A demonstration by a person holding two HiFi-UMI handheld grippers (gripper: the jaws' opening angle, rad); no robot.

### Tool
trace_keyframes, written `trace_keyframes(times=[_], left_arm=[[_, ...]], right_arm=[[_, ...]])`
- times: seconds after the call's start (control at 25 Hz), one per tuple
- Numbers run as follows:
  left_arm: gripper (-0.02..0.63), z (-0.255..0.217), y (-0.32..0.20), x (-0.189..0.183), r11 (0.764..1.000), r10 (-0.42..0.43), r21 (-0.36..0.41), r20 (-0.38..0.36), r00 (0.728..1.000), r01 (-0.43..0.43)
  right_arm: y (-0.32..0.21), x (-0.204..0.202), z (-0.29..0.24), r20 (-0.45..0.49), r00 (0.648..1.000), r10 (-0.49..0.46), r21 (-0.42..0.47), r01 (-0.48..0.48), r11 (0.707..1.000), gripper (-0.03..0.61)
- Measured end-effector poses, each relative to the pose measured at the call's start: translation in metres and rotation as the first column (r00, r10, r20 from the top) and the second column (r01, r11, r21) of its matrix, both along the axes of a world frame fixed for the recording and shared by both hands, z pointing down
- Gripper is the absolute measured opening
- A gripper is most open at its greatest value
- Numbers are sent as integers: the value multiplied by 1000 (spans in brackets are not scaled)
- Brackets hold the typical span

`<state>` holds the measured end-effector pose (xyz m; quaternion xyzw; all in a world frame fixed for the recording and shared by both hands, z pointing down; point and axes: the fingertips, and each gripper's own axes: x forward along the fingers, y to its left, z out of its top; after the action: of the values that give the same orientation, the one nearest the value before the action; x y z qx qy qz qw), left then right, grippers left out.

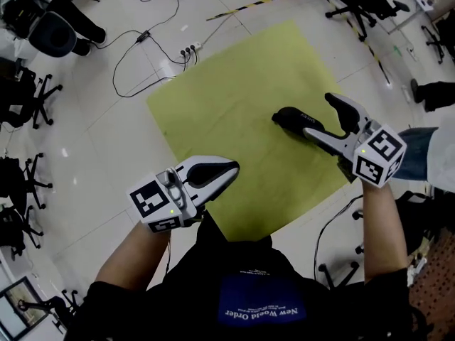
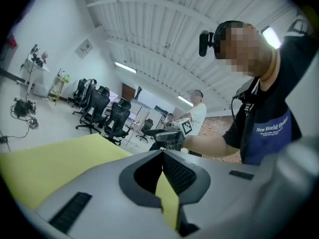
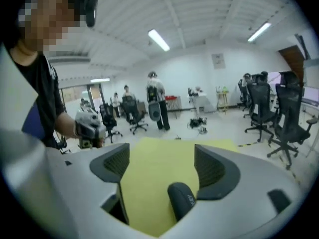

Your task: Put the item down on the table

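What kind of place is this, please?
Probably an open office or lab room: rolling office chairs, strip lights overhead, and a power strip lying on the tiled floor.

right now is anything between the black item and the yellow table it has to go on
Nothing visible. The black item shows straight against the yellow table, between the open jaws of the right gripper; whether it already rests there cannot be told.
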<state>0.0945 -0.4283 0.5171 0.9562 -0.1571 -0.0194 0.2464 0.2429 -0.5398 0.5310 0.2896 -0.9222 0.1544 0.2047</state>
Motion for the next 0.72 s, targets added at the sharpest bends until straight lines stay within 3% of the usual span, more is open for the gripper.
trace_keyframes(times=[0.04, 0.16, 0.28, 0.44, 0.72], left_arm=[[5, -11, 1, -2, 1000, -4, 10, 0, 1000, 4], [5, -44, 7, -3, 999, -9, 50, 12, 1000, 8], [5, -81, 17, -3, 994, -18, 112, 12, 1000, 16], [5, -119, 27, -9, 980, -58, 192, 26, 998, 52], [5, -156, 37, -19, 972, -98, 214, 2, 995, 96]], right_arm=[[9, 0, -29, 85, 996, 5, 42, -8, 999, 379], [43, 10, -103, 269, 963, 17, 171, -66, 983, 225], [79, 21, -150, 352, 935, 35, 253, -131, 959, 119], [120, 21, -169, 438, 897, 57, 264, -189, 946, -5], [157, 25, -160, 483, 863, 151, 186, -269, 945, -9]])
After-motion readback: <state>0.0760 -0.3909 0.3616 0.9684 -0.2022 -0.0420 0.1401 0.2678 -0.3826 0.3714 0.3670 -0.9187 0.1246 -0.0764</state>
